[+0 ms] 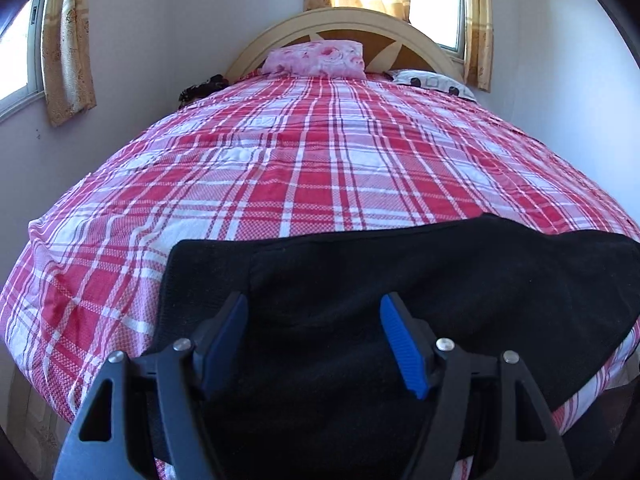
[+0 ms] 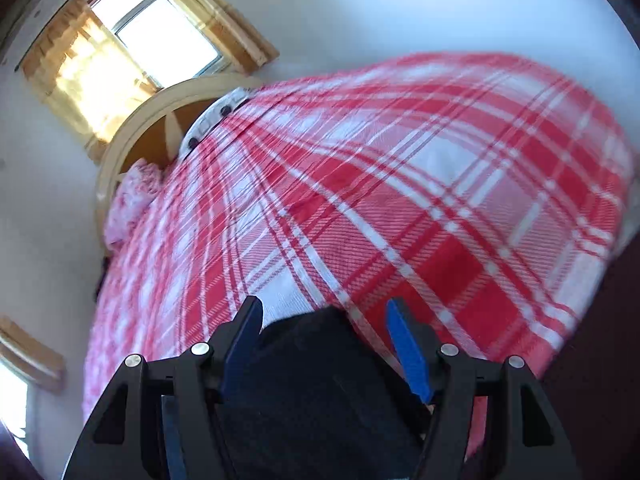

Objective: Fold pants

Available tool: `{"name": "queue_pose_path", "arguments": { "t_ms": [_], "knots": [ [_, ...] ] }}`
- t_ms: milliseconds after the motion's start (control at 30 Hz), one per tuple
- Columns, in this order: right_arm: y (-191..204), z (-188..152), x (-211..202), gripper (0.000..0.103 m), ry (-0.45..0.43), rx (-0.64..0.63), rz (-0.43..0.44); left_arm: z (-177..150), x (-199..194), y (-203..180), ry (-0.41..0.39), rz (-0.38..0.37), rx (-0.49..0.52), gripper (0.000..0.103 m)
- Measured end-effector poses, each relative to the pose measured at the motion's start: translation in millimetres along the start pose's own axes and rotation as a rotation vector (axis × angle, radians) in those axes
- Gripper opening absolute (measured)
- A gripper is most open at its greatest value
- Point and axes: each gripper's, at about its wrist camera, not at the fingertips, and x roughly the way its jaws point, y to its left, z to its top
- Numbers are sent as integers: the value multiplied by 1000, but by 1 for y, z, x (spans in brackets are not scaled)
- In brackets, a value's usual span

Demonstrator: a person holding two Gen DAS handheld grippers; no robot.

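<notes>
Pants [image 1: 400,280] are lying black and bunched at the foot end of the plaid bedspread [image 1: 320,160], with folds too dark to read. The left gripper [image 1: 314,320] is hovering spread apart above them. The right gripper [image 2: 324,328] is also gaping, view blurry, pants mostly hiding behind it.

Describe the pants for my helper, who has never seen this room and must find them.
Start at the bed with the red-and-white plaid cover. At its foot end, opposite the headboard, lie the pants. They are the only plain black cloth there; the pillows are patterned.
</notes>
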Motion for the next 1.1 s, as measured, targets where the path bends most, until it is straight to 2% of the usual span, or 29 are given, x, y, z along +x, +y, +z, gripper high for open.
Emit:
{"name": "queue_pose_path", "arguments": {
  "t_ms": [100,133,167,200,233,333,433,500,567,667,767,867,1033,1100],
  "knots": [
    [5,1,26,66,97,-11,67,0,1,0,6,11,-6,72],
    [8,-1,28,66,101,-30,60,0,1,-1,7,13,-4,72],
    [14,-2,27,60,97,-60,49,0,1,-1,7,15,-2,72],
    [18,-3,27,31,106,-82,62,0,1,-1,7,15,0,72],
    [24,-5,28,23,126,-109,78,0,1,-2,7,16,2,72],
    [35,-15,21,15,133,-188,42,-1,1,-1,5,12,-4,72],
    [39,-19,8,14,81,-224,-6,-1,0,0,1,6,-12,72],
    [44,-17,-8,14,-21,-268,-73,-2,0,1,-2,1,-16,72],
    [42,-14,-23,15,-144,-255,-105,-3,-1,1,-4,0,-18,72],
    [31,-6,-31,19,-248,-210,-166,-3,-1,2,-5,-4,-18,72],
    [18,-2,-28,19,-216,-160,-166,-4,-2,3,-9,-8,-20,72],
    [7,-13,-37,26,-205,-134,-163,-5,-2,1,-13,-2,-11,72],
    [-1,-42,-53,27,-168,-96,-81,-5,-4,1,-15,1,-9,72],
    [3,-55,-53,32,-140,-101,-28,-5,-3,2,-12,3,-9,72]
  ]
}}
